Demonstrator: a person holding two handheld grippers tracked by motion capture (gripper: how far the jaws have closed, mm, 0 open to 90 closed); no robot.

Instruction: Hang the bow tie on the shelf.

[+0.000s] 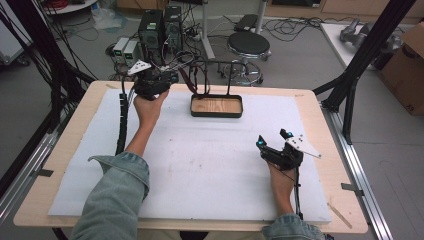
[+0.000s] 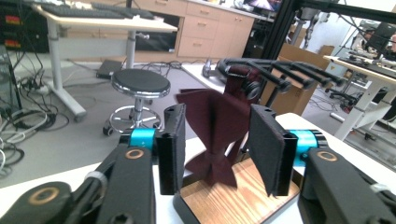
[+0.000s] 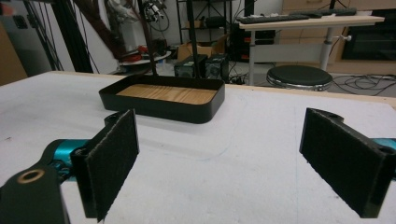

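A dark red cloth (image 2: 212, 116) hangs from a black rack (image 2: 280, 77) of rods over a black tray with a wooden floor (image 2: 233, 198). In the high view the cloth (image 1: 189, 80) hangs at the tray's (image 1: 216, 114) far left. My left gripper (image 1: 172, 77) is raised beside it at the table's far edge. Its jaws (image 2: 218, 140) stand apart with the cloth between them, and the pads are not pressing on it. My right gripper (image 1: 272, 138) rests open low over the white mat, right of centre. Nothing is between its pads (image 3: 219, 154), which face the tray (image 3: 159, 109).
A white foam mat (image 1: 215, 165) covers most of the wooden table. Beyond the far edge stand a black stool (image 1: 248, 45) and computer cases (image 1: 160, 27) with tangled cables. Black frame posts rise at both sides, and a cardboard box (image 1: 407, 70) sits at the right.
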